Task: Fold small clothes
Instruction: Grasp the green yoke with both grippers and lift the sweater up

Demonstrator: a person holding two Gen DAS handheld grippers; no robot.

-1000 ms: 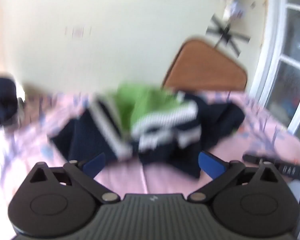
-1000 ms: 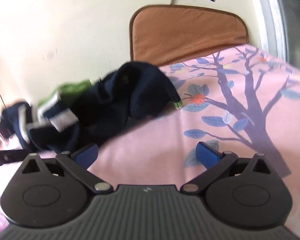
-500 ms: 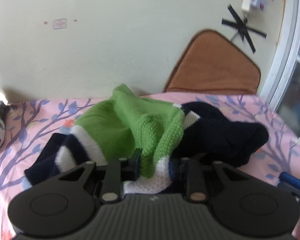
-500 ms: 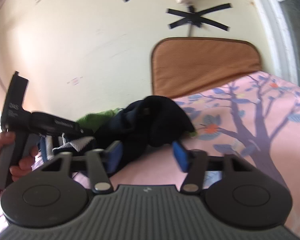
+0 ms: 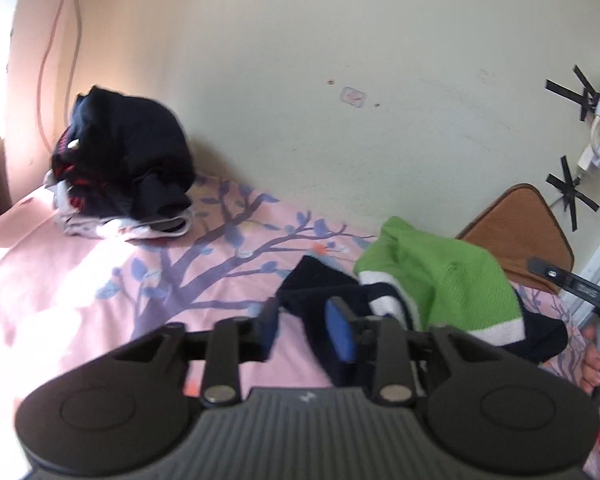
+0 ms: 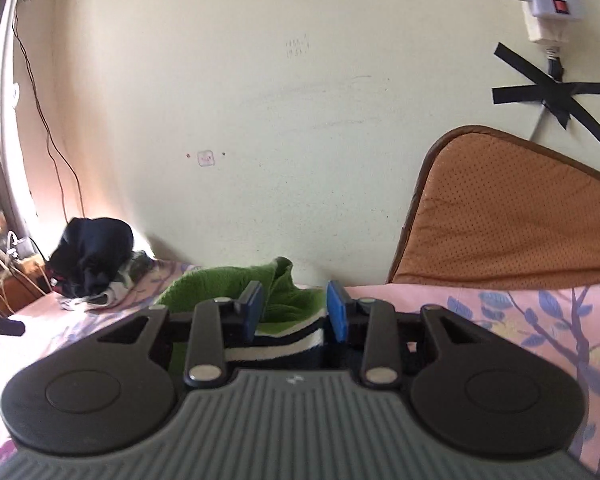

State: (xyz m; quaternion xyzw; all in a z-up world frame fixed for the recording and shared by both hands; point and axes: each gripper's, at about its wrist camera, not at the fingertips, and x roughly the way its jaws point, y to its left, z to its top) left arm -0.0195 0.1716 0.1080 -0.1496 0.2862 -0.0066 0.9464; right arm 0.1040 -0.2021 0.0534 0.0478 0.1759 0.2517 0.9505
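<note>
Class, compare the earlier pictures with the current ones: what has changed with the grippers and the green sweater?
Both grippers, wide open a second ago, closed in on the green sweater. The left gripper is opening again, its navy sleeve loose between the pads; the right gripper is closing around the striped hem. The dark clothes pile stayed put.

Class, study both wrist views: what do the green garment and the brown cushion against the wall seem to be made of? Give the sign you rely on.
Green garment: looks like knitted yarn, matte; a coarse bumpy stitch texture shows, with white and navy bands.
Brown cushion: probably perforated synthetic or mesh cover, slightly smooth; regular tiny holes dot its surface and a darker piped edge runs round it.
</note>
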